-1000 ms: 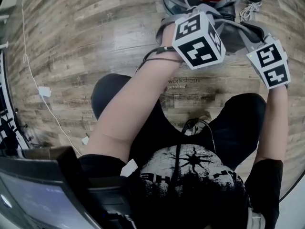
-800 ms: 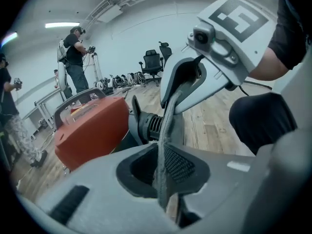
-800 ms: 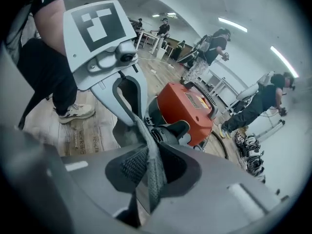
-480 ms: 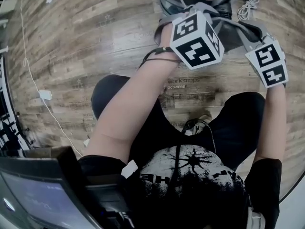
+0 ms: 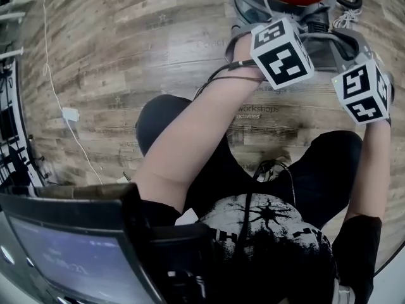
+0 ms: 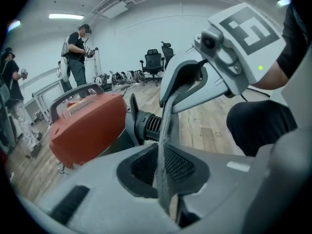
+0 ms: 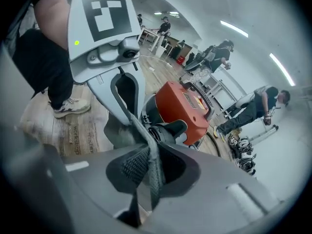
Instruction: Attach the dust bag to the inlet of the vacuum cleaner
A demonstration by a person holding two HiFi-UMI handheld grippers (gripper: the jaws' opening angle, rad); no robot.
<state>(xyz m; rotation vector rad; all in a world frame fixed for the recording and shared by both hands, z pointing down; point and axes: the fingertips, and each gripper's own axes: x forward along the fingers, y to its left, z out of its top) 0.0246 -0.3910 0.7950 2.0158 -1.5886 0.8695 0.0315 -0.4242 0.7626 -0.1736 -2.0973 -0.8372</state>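
The left tool (image 6: pixel 163 177) and right tool (image 7: pixel 148 174), jaws just closing, each pinch an edge of the grey dust bag (image 6: pixel 165 135) stretched between them. Just beyond stands the orange vacuum cleaner (image 6: pixel 87 126); open floor (image 5: pixel 126 56) spreads left.

**Bright, even room light; heavy fisheye bend**

Cool white light falls from ceiling strip lamps (image 6: pixel 66 16), which show as bright bars in both gripper views and flare a little. The room is evenly lit, and shadows on the wooden floor (image 5: pixel 126 56) are faint and soft-edged. All three views bend strongly towards their edges, and the corners darken to black. The left gripper (image 6: pixel 163 167) and the right gripper (image 7: pixel 148 172) sit so close to their lenses that their grey bodies blur. The dust bag (image 6: pixel 165 128) edge between the jaws looks soft, perhaps from slight motion. Distant people (image 6: pixel 78 48) are small but fairly sharp. The lower part of the head view is dim.
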